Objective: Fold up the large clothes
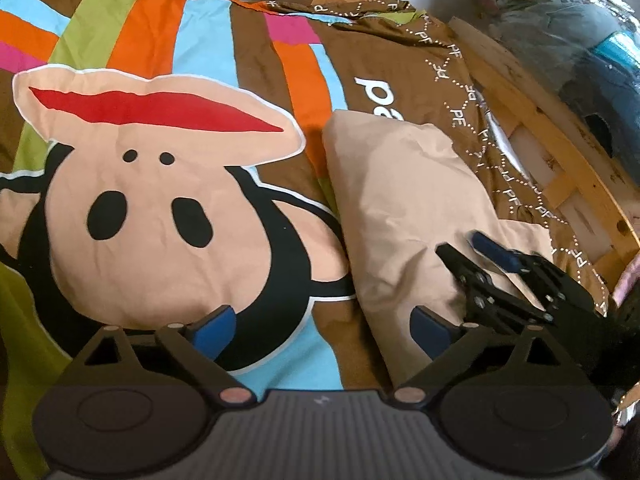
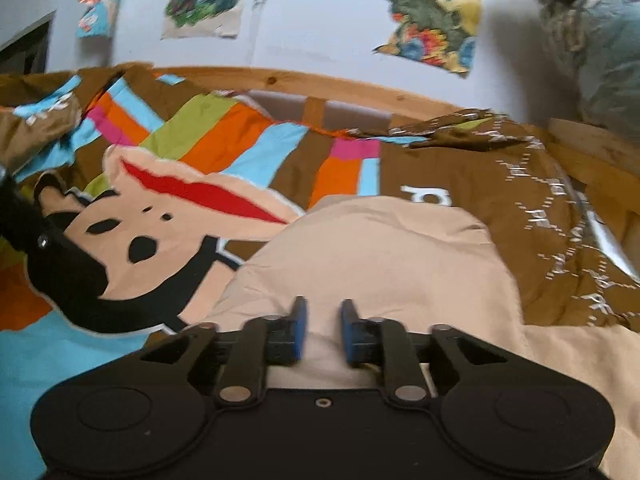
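A large brown cover with coloured stripes and a cartoon monkey face lies spread on the bed; it also shows in the right wrist view. A beige folded-over flap lies on its right part, also seen in the right wrist view. My left gripper is open, low over the cover beside the flap. My right gripper has its jaws partly apart over the beige flap, with cloth showing between them; it appears in the left wrist view resting on the flap's near right part.
A wooden bed frame runs along the right and far side. Bundles in plastic wrap are piled at the far right. Posters hang on the white wall behind the bed.
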The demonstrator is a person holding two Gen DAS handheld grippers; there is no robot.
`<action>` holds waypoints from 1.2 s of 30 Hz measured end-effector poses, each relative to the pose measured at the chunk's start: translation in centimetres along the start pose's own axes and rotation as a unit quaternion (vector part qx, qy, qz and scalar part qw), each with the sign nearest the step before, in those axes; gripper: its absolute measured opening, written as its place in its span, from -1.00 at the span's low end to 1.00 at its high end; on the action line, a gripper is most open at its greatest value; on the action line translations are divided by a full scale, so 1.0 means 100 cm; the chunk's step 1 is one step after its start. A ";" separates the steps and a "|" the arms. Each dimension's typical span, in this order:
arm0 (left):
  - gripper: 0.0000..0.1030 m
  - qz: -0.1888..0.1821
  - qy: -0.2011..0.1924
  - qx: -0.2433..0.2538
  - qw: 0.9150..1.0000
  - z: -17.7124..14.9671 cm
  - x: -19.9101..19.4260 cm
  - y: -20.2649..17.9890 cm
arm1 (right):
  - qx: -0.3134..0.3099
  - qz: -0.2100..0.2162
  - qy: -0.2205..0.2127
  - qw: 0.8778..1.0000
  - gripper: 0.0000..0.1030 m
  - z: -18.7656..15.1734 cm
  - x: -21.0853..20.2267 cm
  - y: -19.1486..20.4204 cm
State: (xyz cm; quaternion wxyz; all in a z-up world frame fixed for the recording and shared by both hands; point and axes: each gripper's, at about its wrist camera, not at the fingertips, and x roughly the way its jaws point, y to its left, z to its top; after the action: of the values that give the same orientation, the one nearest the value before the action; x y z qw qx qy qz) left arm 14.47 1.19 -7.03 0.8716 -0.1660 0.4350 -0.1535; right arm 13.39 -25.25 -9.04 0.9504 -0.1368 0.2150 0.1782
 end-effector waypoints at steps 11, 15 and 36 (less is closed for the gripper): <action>0.98 -0.114 -0.025 -0.031 0.993 -0.009 0.024 0.002 | 0.158 -0.091 -0.040 0.982 0.98 -0.027 -0.085 -0.051; 0.98 -0.143 -0.008 -0.034 0.989 -0.009 0.042 -0.005 | 0.227 -0.109 -0.028 0.967 0.98 -0.051 -0.121 -0.075; 0.99 -0.143 0.019 -0.030 0.989 -0.016 0.059 -0.010 | 0.446 -0.125 0.024 0.886 -0.37 -0.076 -0.134 -0.143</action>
State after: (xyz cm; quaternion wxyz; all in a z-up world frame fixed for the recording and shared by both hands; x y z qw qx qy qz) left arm 16.46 -2.37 -11.75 0.8267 -0.2496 0.4279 -0.2670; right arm 5.04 -44.40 -6.96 0.9203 0.2714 0.2752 -0.0604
